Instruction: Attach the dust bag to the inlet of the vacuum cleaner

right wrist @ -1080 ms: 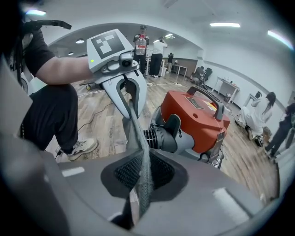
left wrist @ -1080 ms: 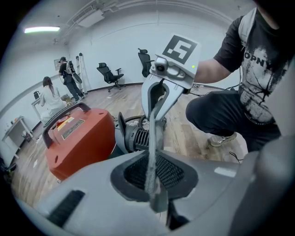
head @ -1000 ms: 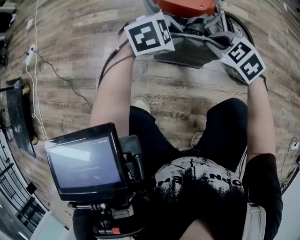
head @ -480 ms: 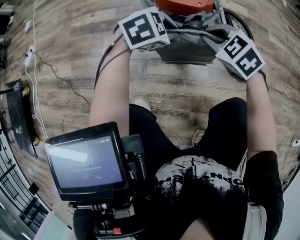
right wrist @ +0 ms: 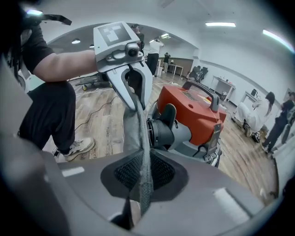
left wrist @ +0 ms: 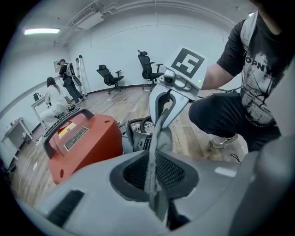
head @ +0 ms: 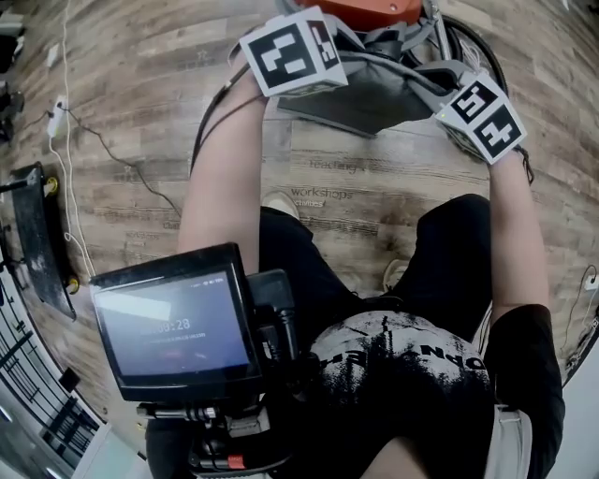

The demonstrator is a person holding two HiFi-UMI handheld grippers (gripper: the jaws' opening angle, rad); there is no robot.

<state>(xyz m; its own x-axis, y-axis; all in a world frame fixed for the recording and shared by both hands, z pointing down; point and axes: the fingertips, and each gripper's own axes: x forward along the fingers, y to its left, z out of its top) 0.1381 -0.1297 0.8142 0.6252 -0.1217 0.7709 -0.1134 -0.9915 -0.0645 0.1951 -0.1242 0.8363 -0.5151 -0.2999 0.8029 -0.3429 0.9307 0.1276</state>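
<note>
A grey cloth dust bag [head: 374,98] hangs stretched between my two grippers over the wood floor, just in front of the orange vacuum cleaner [head: 370,11]. My left gripper [left wrist: 154,184] pinches one edge of the bag [left wrist: 152,156]. Its jaws have just been opening a little, and the cloth is still between them. My right gripper [right wrist: 140,189] is shut on the opposite edge [right wrist: 138,138]. In the right gripper view the vacuum's round black inlet [right wrist: 159,131] faces the bag from close behind it. The orange body [right wrist: 193,115] carries a black handle.
A black hose [head: 487,56] loops beside the vacuum. Cables [head: 103,150] and a black object [head: 42,234] lie on the floor at the left. A screen [head: 178,323] is mounted on the person's chest. Office chairs [left wrist: 147,64] and people [left wrist: 53,99] are far behind.
The bag has tilted: its lower edge, level a second ago, now slants. Both grippers stay almost where they were.
</note>
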